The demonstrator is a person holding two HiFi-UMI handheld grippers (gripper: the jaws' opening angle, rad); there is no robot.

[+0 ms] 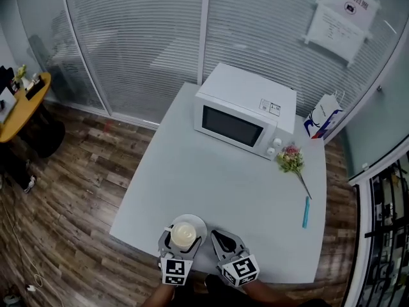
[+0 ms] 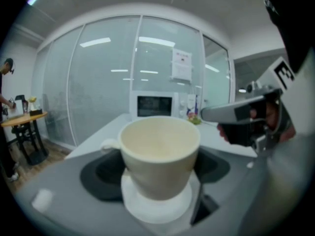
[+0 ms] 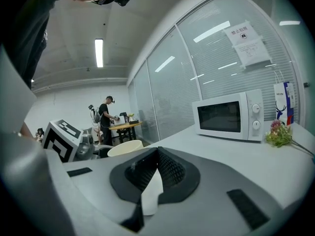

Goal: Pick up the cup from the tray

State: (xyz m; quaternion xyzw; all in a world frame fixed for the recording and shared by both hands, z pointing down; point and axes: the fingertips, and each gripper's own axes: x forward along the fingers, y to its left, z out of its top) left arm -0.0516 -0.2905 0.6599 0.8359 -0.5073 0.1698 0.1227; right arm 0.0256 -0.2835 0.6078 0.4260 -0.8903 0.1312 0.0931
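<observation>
Slippage is your worry — your left tongs (image 1: pixel 184 234) look snug round the cup (image 2: pixel 160 151), which sits on its tray (image 1: pixel 200 222) at the table's (image 1: pixel 223 171) near edge. Your right tongs (image 1: pixel 218 236) are pinched together, empty. Lift crooked and that tapered cup could slide out.

Cream cup (image 2: pixel 158 151), white microwave (image 1: pixel 246 112), grey table (image 1: pixel 211 171)

Ahead of left tongs (image 1: pixel 183 231) and right tongs (image 1: pixel 216 234): tabletop (image 1: pixel 211 184) open up to microwave (image 1: pixel 246 110). flower (image 1: pixel 291 160) and pen (image 1: pixel 306 212) ahead-right, well apart. cup (image 1: pixel 183 236) fills left tongs' gap; right tongs closed, just beside.
</observation>
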